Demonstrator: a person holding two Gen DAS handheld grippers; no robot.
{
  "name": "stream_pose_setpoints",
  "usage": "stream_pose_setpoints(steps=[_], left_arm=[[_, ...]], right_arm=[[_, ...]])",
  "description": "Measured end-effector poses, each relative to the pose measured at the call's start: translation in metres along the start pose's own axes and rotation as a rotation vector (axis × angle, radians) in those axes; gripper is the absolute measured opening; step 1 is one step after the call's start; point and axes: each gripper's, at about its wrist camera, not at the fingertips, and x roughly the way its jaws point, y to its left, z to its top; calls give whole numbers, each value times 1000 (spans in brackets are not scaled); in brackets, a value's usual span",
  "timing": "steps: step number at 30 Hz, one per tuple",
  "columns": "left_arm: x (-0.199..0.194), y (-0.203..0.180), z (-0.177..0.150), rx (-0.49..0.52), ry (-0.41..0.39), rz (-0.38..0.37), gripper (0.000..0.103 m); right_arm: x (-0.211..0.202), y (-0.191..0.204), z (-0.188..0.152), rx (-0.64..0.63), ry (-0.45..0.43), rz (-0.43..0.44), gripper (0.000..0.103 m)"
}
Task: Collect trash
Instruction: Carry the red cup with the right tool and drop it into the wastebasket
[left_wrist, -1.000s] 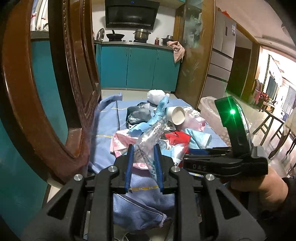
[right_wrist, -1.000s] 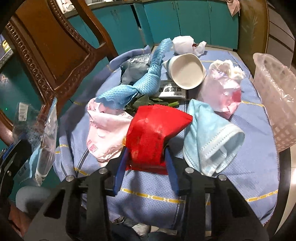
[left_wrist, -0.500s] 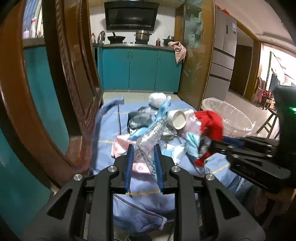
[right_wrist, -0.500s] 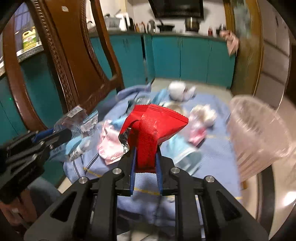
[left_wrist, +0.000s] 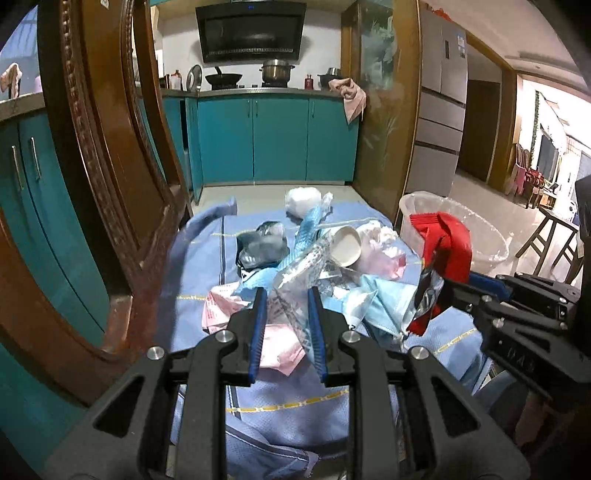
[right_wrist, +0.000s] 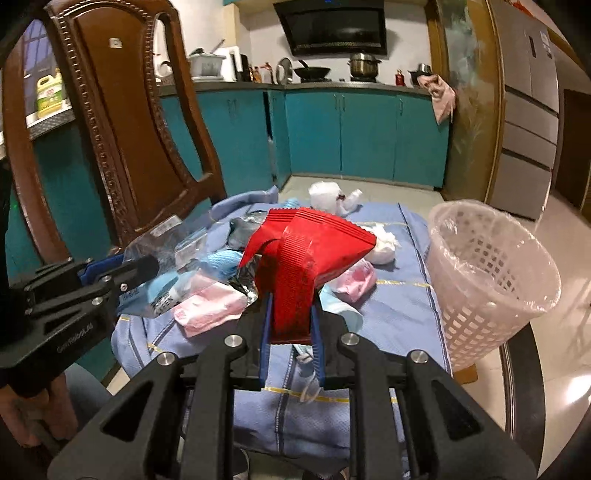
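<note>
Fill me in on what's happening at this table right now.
A person is clearing trash with a gripper in each hand. The right gripper is shut on a red wrapper, lifted above the pile. The left gripper is shut on a clear plastic bag. A lined white basket stands at the table's right edge. A paper cup, pink and blue scraps still lie on the blue cloth.
</note>
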Motion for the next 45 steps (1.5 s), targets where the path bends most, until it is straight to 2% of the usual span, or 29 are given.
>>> stream_pose_setpoints(steps=[6, 39, 43, 45], left_arm=[[8, 2, -1, -9, 27, 6, 24], [13, 2, -3, -2, 49, 5, 25], [14, 1, -3, -4, 48, 2, 25], [16, 0, -3, -1, 51, 1, 25]], right_arm=[[-1, -3, 0, 11, -3, -7, 19], [1, -5, -2, 12, 6, -11, 19], [-5, -26, 3, 87, -28, -10, 20], [-8, -48, 11, 137, -63, -65, 20]])
